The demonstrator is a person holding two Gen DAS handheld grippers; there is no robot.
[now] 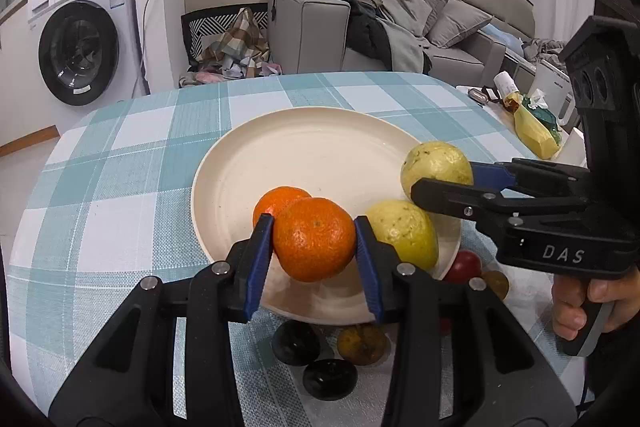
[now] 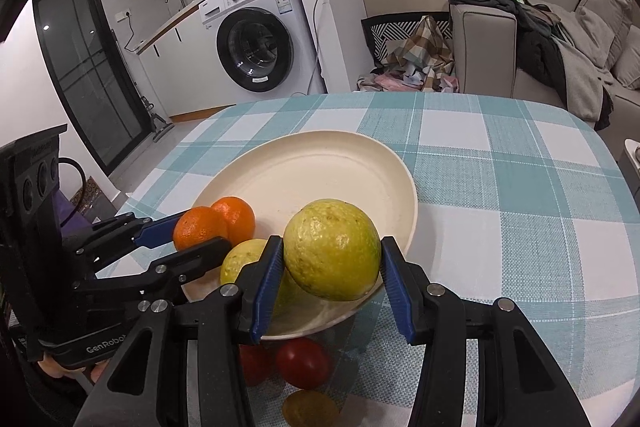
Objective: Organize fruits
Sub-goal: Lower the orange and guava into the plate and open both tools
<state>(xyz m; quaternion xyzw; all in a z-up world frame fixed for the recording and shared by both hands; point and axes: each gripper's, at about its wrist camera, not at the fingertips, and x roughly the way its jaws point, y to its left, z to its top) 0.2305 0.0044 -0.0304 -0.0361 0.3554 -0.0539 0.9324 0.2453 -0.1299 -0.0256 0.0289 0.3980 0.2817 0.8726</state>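
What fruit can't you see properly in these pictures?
- Left wrist view: dark fruits on the table, partly hidden under the left gripper.
- Left wrist view: red fruit, half behind the plate.
- Right wrist view: brownish fruit, cut off by the bottom edge.

Ahead of the left gripper (image 1: 315, 241), the far half of the cream plate (image 1: 304, 147) lies bare, open for passage. A second orange (image 1: 276, 201) sits just behind the one it clamps, and a yellow-green guava (image 1: 404, 233) crowds its right finger. The right gripper (image 2: 332, 259) has bare plate ahead and open checked bench (image 2: 520, 187) to its right; to its left, the other gripper blocks the way. Below both, dark and red fruits (image 2: 302, 363) litter the bench.
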